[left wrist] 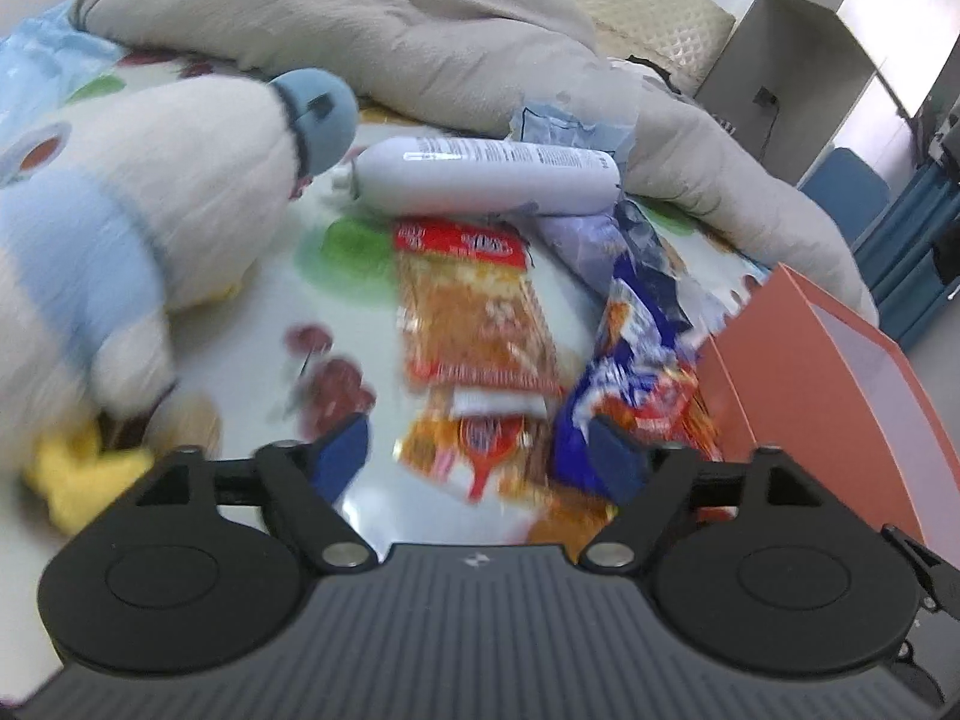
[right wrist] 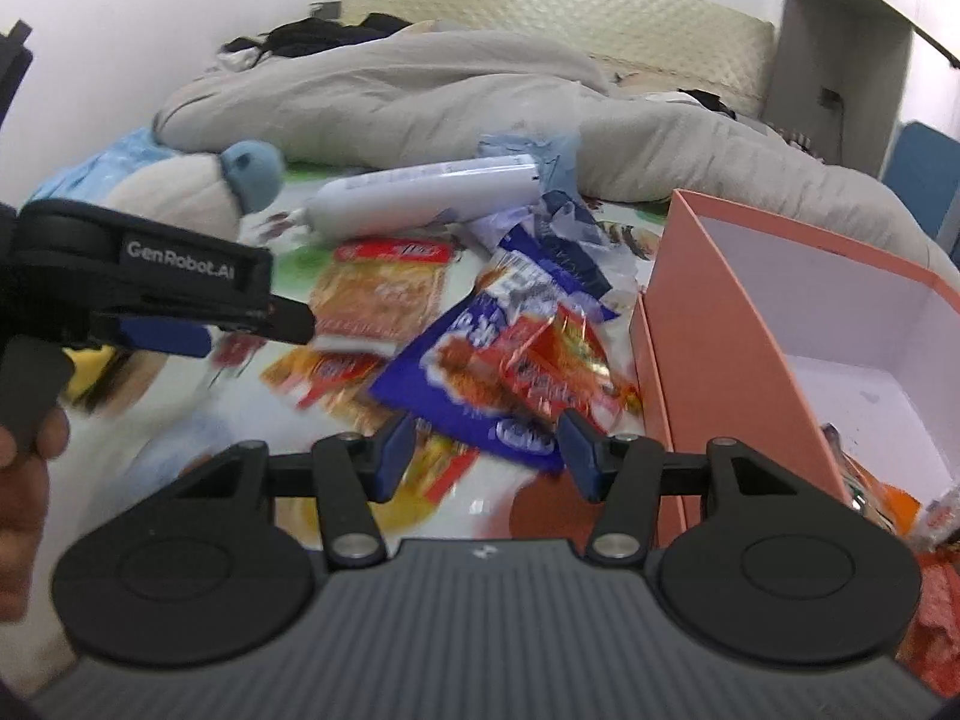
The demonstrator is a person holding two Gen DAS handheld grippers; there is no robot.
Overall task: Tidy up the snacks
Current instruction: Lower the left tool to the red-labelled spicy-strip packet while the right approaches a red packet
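1. Left gripper [left wrist: 480,456]: matte black body w/ ribbed dark-grey top plate, small pale logo mid-front edge.
2. Two round black discs either side, each w/ raised inner ring.
3. Black linkage arms w/ silver pivot screws; blue pads on fingertips [left wrist: 343,450].
4. Right gripper [right wrist: 487,450]: same build, blue pads, silver screws.
5. Seen from right wrist cam, left unit's side marked "GenRobot.AI" in white, black handle below.
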